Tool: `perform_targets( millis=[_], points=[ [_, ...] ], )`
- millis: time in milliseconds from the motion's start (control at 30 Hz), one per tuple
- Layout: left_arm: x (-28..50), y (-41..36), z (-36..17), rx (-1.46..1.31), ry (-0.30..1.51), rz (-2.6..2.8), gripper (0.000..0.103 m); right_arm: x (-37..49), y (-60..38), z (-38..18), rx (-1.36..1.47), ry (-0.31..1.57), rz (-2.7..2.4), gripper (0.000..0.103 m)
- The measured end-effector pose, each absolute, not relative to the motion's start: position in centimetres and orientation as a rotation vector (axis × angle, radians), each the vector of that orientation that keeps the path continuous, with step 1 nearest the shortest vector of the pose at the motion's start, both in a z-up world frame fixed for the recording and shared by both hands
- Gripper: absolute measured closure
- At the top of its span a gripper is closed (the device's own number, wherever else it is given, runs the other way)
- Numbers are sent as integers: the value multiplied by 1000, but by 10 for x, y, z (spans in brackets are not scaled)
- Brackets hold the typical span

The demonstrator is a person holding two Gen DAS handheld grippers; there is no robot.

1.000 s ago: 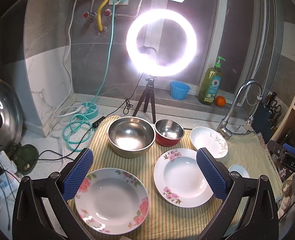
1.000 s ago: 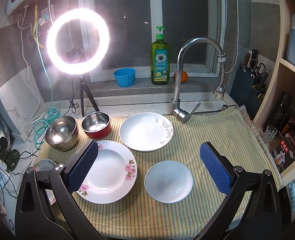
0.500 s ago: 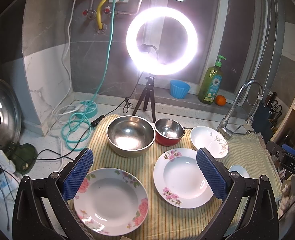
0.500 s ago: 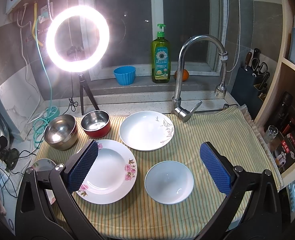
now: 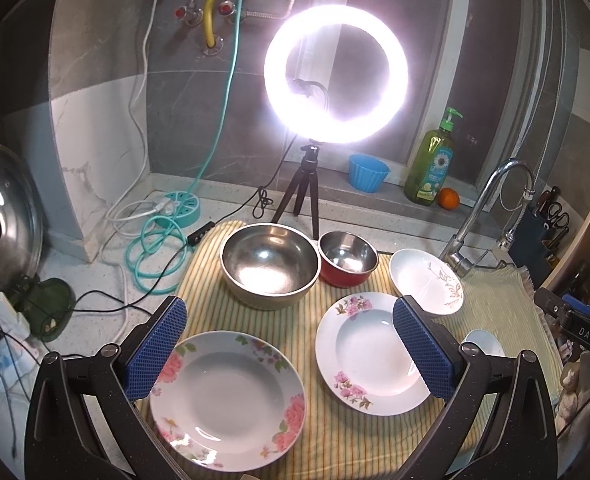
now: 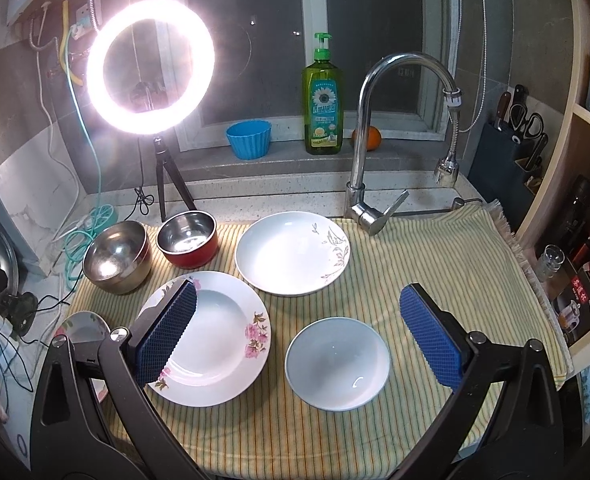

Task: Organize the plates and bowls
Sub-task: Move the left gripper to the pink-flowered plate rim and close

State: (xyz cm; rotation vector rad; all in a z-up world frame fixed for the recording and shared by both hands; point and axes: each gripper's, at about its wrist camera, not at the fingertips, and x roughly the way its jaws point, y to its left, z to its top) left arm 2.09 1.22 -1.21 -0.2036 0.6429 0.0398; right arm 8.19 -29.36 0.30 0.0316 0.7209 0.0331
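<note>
Left fingers: left gripper (image 5: 291,354) hangs wide apart with nothing in it, blue pads (image 5: 157,354) up above the cloth.
Right fingers: right gripper (image 6: 299,336) same deal, spread wide and empty.
Stuff around: ring light (image 5: 336,73) on its little tripod sits straight ahead past the left fingers, pretty glaring. Soap bottle (image 6: 322,98), blue cup (image 6: 249,139) and an orange (image 6: 371,138) line the sill, faucet (image 6: 369,136) arches ahead of the right fingers. Nothing sits between either pair of fingers and the dishes.
Hard to see: the rose plate (image 5: 227,400) is mostly cut off by the finger in the right view, only an edge shows. Small white bowl (image 6: 337,363) is half hidden behind the right-side pad in the left view.
Dishes vs left fingers: rose plate lies below and between them, pink-flower plate (image 5: 369,354) runs under the right-side pad. Big steel bowl (image 5: 270,265) and red bowl (image 5: 348,258) touch each other just ahead.
Dishes vs right fingers: small white bowl sits between them, pink-flower plate under the left-side pad, white leaf plate (image 6: 293,258) ahead on the striped cloth (image 6: 435,256).
</note>
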Motion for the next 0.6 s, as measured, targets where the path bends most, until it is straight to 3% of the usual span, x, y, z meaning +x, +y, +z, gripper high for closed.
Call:
perform_targets(
  millis=[133,300,433,567,600],
  points=[
    [26,17,-17,-219,664,33,4,88,-296,-1,38,742,60,0],
    [34,18,-29,-243,715,-1,16,96,-304,-9,82,781,118,0],
    [40,18,-37,-265,750,-35,23,101,-307,-20,120,838,181,17],
    [48,16,-44,-272,782,-72,33,102,-304,-35,157,908,251,27],
    [51,15,-46,-274,791,-84,35,102,-302,-39,159,926,266,35]
  ],
)
